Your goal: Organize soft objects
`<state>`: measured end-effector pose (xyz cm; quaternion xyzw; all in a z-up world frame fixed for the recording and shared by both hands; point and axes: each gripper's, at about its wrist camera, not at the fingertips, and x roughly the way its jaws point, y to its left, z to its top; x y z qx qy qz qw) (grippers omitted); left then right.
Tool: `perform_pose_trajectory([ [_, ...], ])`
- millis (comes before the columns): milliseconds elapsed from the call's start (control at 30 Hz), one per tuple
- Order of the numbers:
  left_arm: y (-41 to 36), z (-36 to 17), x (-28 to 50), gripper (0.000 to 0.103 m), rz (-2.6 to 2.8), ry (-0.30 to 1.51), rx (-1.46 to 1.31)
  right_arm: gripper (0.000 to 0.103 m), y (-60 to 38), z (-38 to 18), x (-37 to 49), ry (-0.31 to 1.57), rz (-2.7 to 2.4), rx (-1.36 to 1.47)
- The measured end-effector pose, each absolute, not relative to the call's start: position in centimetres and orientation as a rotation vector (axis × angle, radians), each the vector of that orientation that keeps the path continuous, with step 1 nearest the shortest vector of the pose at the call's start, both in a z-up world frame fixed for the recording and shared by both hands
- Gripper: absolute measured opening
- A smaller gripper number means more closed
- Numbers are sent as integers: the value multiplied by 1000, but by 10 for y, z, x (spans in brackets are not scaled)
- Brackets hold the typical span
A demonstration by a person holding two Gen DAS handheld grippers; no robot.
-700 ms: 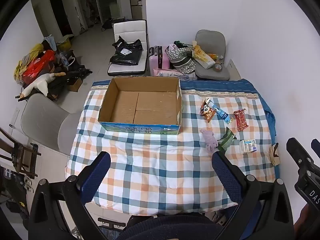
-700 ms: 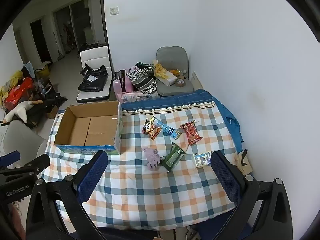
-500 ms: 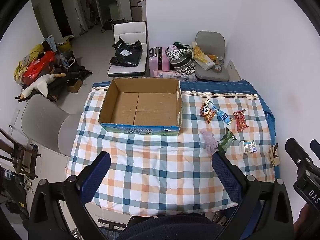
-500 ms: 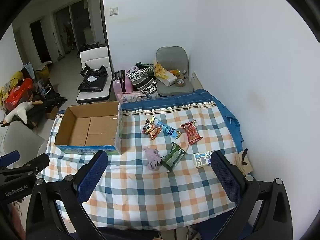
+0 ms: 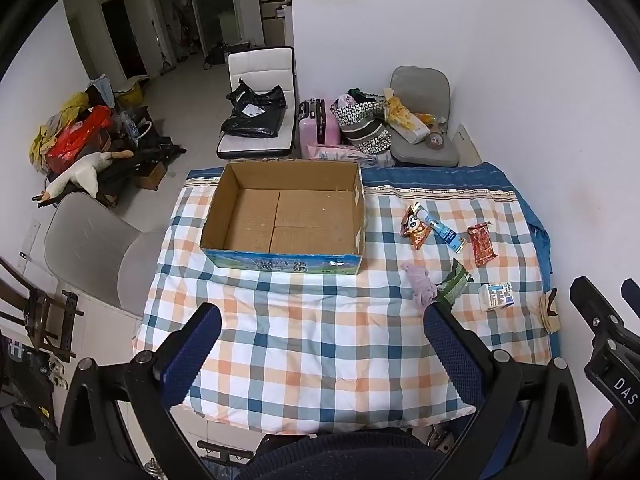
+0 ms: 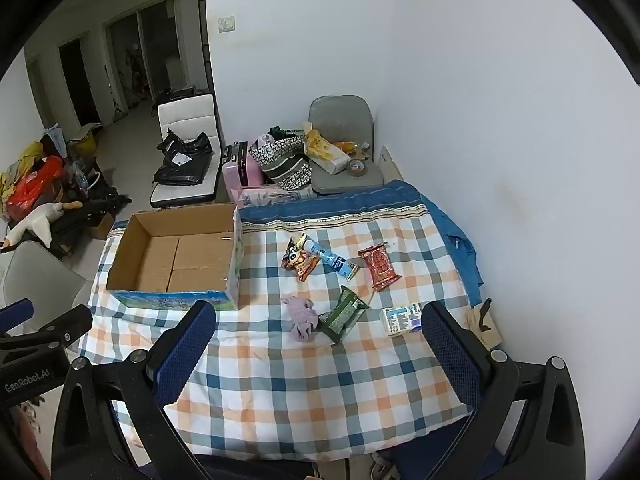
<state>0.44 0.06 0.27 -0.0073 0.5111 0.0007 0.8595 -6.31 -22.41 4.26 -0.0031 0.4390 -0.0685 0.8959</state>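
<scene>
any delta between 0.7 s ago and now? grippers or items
Nothing visibly changed beyond slight camera drift. Both the left gripper and the right gripper hang open above the near edge of the checked cloth, holding nothing. The cardboard box is empty; the purple soft toy and the snack packets lie where they were.

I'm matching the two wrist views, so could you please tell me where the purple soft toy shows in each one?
Left wrist: the purple soft toy lies right of centre, just above the left gripper's right finger.
Right wrist: it lies near centre, between the open fingers.
Shared landmark: the green packet touching its right side.
</scene>
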Motion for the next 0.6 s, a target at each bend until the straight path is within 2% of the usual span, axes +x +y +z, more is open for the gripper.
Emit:
perform_pose_trajectory([
  [600, 3, 8, 5, 103, 3, 1061, -13, 103, -222, 48, -63, 899, -147, -12],
])
